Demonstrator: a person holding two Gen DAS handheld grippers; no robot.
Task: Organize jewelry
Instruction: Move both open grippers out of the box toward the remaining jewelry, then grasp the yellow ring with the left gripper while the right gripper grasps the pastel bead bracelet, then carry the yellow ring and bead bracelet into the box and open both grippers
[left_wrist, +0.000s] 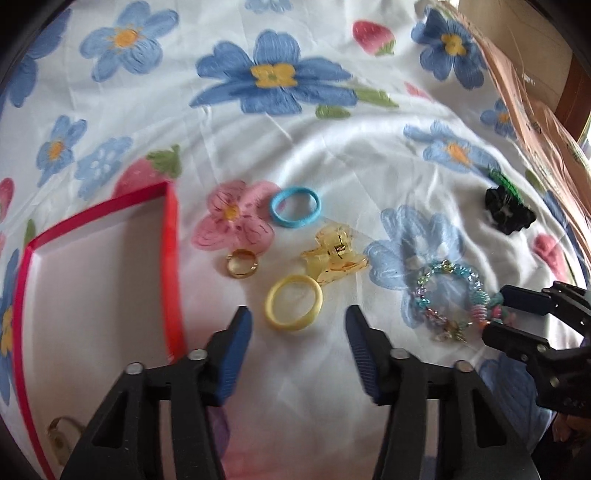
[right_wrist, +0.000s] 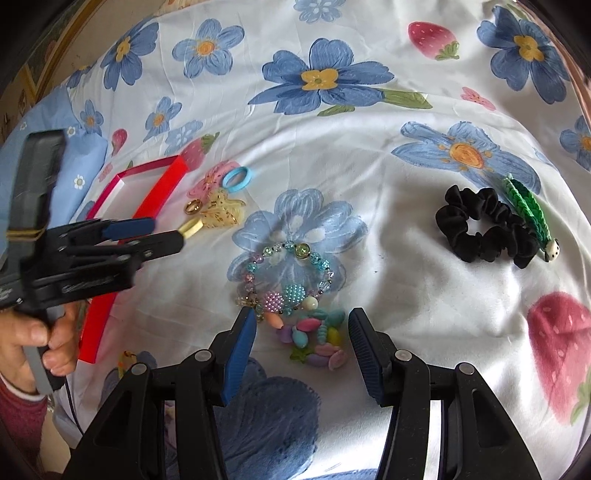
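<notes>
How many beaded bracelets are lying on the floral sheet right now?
2. A pale blue-green beaded bracelet lies on the faded blue flower print; a pastel chunky-bead bracelet lies just beyond the open right hand-held gripper, touching the first. Others may be hidden.

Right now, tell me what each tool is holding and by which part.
Nothing is held. The left tool stands open around the pale yellow ring without closing on it. The right tool is open over the pastel bead bracelet, its jaws apart.
</notes>
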